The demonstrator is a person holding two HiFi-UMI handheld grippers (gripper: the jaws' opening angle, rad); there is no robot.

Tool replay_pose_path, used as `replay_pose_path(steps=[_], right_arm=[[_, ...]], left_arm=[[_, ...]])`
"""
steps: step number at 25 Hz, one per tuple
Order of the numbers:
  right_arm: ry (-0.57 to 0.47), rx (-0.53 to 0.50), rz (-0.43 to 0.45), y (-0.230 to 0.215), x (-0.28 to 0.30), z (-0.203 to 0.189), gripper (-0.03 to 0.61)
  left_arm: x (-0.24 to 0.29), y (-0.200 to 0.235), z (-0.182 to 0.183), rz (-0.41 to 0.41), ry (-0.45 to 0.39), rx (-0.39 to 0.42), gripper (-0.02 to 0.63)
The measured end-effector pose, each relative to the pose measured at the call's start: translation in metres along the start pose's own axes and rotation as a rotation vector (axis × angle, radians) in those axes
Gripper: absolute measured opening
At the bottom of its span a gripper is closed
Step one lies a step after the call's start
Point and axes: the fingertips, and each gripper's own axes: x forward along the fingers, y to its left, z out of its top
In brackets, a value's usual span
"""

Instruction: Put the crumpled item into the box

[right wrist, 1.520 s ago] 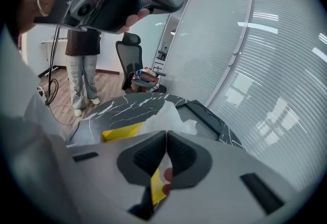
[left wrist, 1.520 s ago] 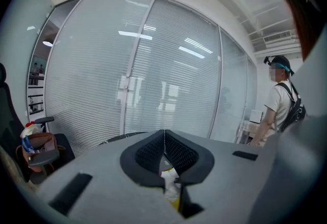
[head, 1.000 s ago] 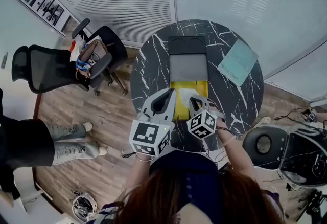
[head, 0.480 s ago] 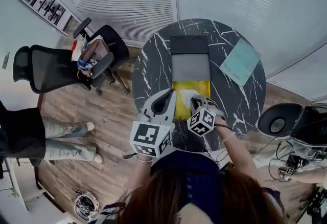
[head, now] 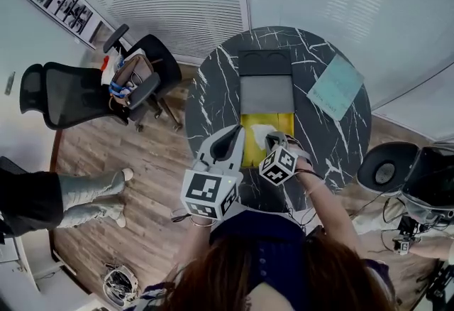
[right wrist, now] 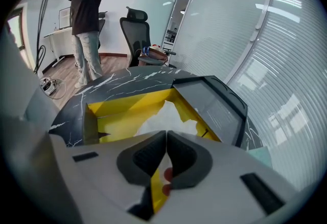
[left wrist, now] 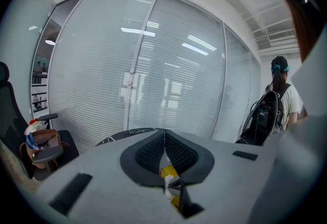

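Note:
A box with a yellow inside (head: 250,125) stands open on the round black marble table (head: 213,89), its grey lid (head: 266,93) folded back. A white crumpled item (head: 260,133) lies inside the box. In the right gripper view the crumpled item (right wrist: 166,118) rests against the yellow box wall (right wrist: 122,115), just beyond my right gripper (right wrist: 166,138), which is shut with nothing between its pads. My right gripper (head: 272,138) hovers at the box's near right corner. My left gripper (head: 230,133) is at the box's near left edge. That left gripper (left wrist: 164,138) is shut, empty, and points up at the blinds.
A teal sheet (head: 337,86) lies on the table's right side. Two black office chairs (head: 64,93) stand to the left, one holding a bag (head: 124,79). A person's legs (head: 78,192) are on the wooden floor at left. Another chair (head: 386,171) stands at right.
The person at left has walked further left. The chair at right has shifted. Both grippers have stayed near the box's front edge, the right one lifting slightly.

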Motion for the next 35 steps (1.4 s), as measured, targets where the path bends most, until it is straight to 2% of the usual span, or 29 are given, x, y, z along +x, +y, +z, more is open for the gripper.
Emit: replay_pose_path(steps=[11,20,24,35], right_arm=[[0.073,-0.007,0.029,0.005,0.015,-0.013,0.028],[0.094,0.017,0.042,0.004,0.019,-0.017,0.031],[0.086,0.029,0.043,0.003,0.015,-0.016,0.058],[0.013,0.066,-0.001,-0.002,-0.01,0.0,0.058]], left_arm=[[-0.002,-0.001,-0.002,0.002,0.004,-0.001,0.029],[-0.005,-0.001,-0.004,0.011,0.009,0.0,0.029],[-0.008,-0.004,-0.004,0.013,0.005,0.005,0.029],[-0.018,-0.014,0.0,0.011,-0.008,0.014,0.029]])
